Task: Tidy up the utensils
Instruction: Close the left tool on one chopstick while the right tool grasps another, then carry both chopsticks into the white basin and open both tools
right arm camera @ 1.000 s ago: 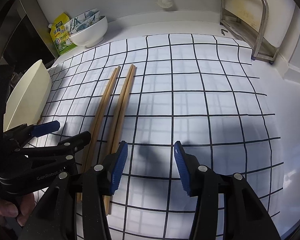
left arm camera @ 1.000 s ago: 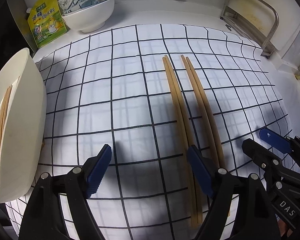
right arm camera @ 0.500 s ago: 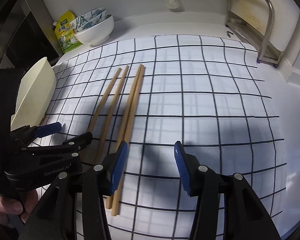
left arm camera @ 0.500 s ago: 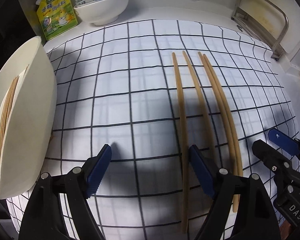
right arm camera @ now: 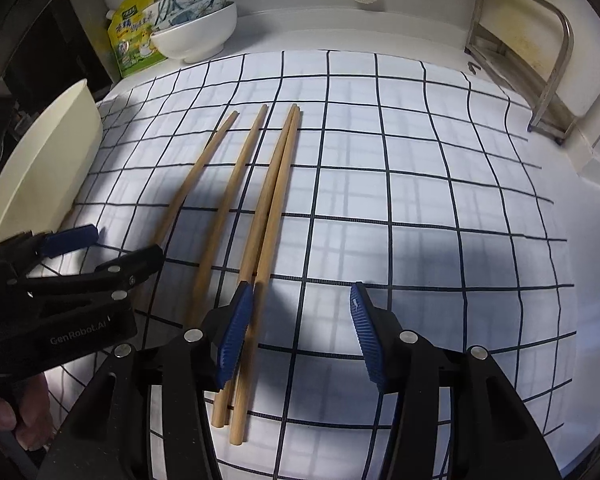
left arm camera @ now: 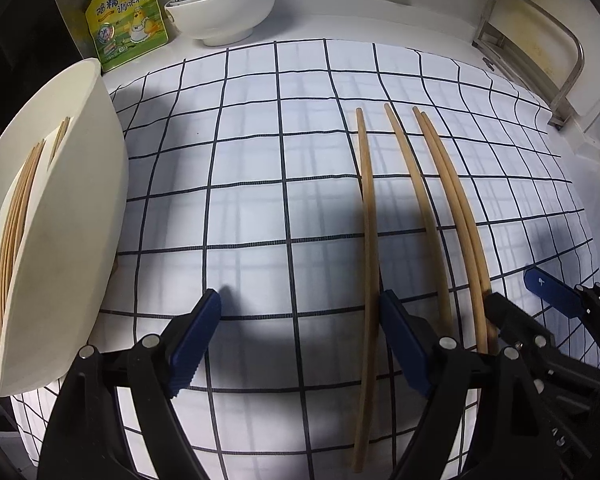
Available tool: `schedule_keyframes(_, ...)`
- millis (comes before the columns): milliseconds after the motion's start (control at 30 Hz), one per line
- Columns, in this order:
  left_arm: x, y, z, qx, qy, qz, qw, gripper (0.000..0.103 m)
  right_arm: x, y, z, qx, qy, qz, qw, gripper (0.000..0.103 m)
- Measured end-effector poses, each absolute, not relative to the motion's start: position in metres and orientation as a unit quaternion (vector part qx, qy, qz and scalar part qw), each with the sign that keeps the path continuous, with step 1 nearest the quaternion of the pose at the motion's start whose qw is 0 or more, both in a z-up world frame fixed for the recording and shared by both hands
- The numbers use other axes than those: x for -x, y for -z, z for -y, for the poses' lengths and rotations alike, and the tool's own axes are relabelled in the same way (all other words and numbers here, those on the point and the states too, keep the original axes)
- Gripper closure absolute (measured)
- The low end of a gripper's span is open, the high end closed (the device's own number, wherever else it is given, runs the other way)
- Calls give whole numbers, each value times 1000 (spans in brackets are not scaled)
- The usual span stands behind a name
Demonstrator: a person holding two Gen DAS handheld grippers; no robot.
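Several long wooden chopsticks [left arm camera: 420, 200] lie lengthwise on a white checked cloth [left arm camera: 260, 160]; they also show in the right wrist view [right arm camera: 276, 184]. A cream holder [left arm camera: 60, 220] lies on its side at the left with more chopsticks [left arm camera: 16, 208] inside. My left gripper [left arm camera: 296, 344] is open and empty above the cloth, its right finger over the leftmost chopstick. My right gripper [right arm camera: 300, 336] is open and empty, its left finger beside the rightmost pair. Each gripper shows in the other's view, the left [right arm camera: 100, 256] and the right [left arm camera: 520, 304].
Stacked bowls [left arm camera: 220, 8] and a yellow-green seasoning pouch [left arm camera: 128, 16] stand at the back left. A metal rack [left arm camera: 540, 52] stands at the back right by the wall. The cloth ends near the counter's right side [right arm camera: 580, 240].
The left pair of chopsticks has spread apart, one now lying farther left. Both grippers have moved in closer over the chopsticks' near ends and stay open.
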State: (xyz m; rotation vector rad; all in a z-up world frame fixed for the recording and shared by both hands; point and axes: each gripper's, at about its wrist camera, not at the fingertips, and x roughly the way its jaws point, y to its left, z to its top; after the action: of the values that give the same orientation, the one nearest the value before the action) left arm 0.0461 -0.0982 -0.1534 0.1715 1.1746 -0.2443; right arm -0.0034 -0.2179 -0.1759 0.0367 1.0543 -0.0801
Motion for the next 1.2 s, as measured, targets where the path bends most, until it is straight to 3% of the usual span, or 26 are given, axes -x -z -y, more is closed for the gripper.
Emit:
schedule_keyframes(267,-54,154,108,-80,113,-545,827,23,-3,177,234,-1,66,-495,866,55)
schedule_keyframes(433,-54,150,117,-82,123,-536,831,45,-4,177,232,4,60,-481,874,58)
schedule_keyframes(533,-53,149,125,-86,132,-534,831,64,-7,176,225,12,47,-479,876,83)
schedule_keyframes(567,-52,148,126,-88,137,-534,830,74,-8,175,224,12,44,-481,876,96)
schedule_keyframes(667,-49,148,129,-96,159,-537,823,96,-10,174,229,-15,34,-486,873,97)
schedule_keyframes(900,-51,137,116,-73,171,-551,813,95,-2,157,243,-78,36,-485,870,97)
schedule_keyframes(1200,-56,60,80,-41,186,-504,842,95,-4,94,217,-112,18,-432,895,97)
